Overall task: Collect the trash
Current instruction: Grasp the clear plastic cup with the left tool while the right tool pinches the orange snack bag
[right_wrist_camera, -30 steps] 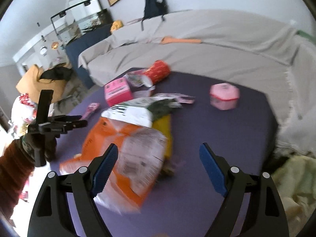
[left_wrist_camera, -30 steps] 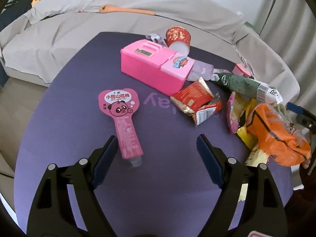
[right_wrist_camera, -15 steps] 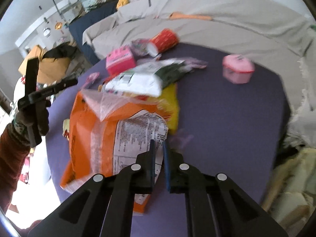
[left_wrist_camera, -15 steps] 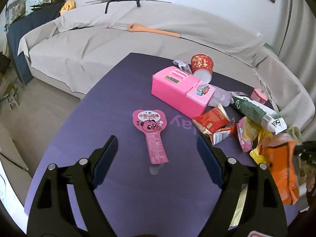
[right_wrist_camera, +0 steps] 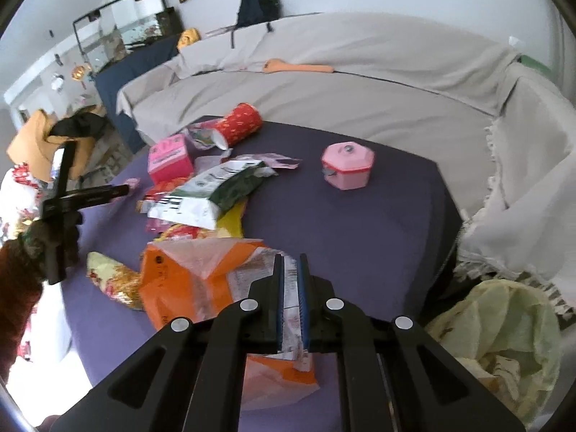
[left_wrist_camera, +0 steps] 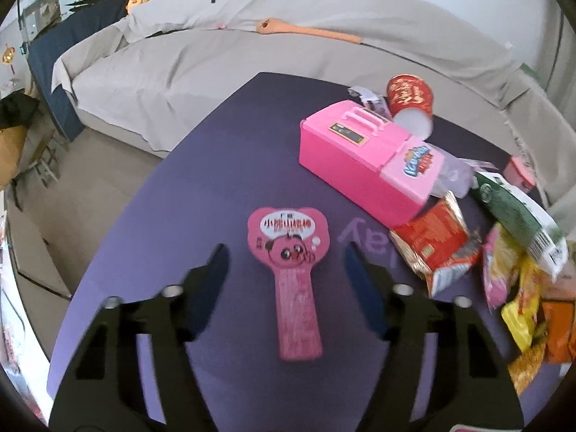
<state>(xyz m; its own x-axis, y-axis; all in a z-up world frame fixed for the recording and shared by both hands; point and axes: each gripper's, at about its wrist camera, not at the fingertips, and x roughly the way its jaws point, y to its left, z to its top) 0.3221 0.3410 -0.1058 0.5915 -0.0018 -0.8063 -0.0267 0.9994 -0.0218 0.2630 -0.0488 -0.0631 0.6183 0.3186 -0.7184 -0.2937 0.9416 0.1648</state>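
My right gripper (right_wrist_camera: 289,270) is shut on the edge of an orange snack bag (right_wrist_camera: 187,288) and holds it just above the purple table (right_wrist_camera: 378,223). My left gripper (left_wrist_camera: 286,262) is open, its fingers on either side of a flat pink bear-print wrapper (left_wrist_camera: 291,252) lying on the table. More trash lies in a heap: a green-and-white bag (right_wrist_camera: 216,190), a red wrapper (left_wrist_camera: 435,241), yellow wrappers (left_wrist_camera: 522,309) and a red paper cup (left_wrist_camera: 410,100) on its side. A bin lined with a pale yellow bag (right_wrist_camera: 504,327) stands beside the table at the right.
A pink toy box (left_wrist_camera: 367,158) and a small pink lidded pot (right_wrist_camera: 347,165) sit on the table. A sofa under a beige cover (right_wrist_camera: 360,82) wraps around the table's far side, with an orange stick (right_wrist_camera: 298,67) on it.
My right gripper closed on the orange bag and lifted it toward the bin side. My left gripper moved to straddle the pink bear wrapper.
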